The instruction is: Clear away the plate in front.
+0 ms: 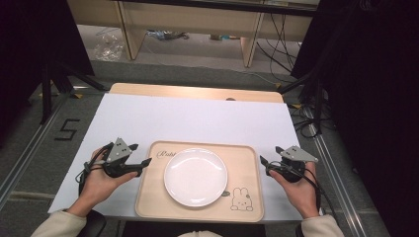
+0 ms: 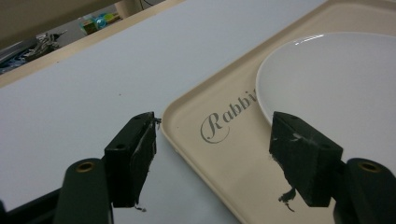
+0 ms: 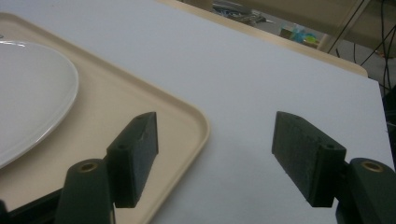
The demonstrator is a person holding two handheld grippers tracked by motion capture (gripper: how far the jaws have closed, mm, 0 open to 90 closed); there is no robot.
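Tray [image 1: 148, 197]: centred at table's near edge, white plate [image 1: 195, 177] inside.
Left gripper [image 1: 143, 163]: jaws spread, empty, straddling tray's left rim.
Right gripper [image 1: 263, 162]: jaws spread, empty, straddling right rim.
Free room: bare white tabletop [image 1: 197, 118] beyond tray.

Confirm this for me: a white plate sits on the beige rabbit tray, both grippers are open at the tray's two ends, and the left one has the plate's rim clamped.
One thing is wrong. The left gripper clamps nothing: the left gripper view shows its jaws open, astride the tray's edge, short of the plate. The rest holds: the right gripper is open too.
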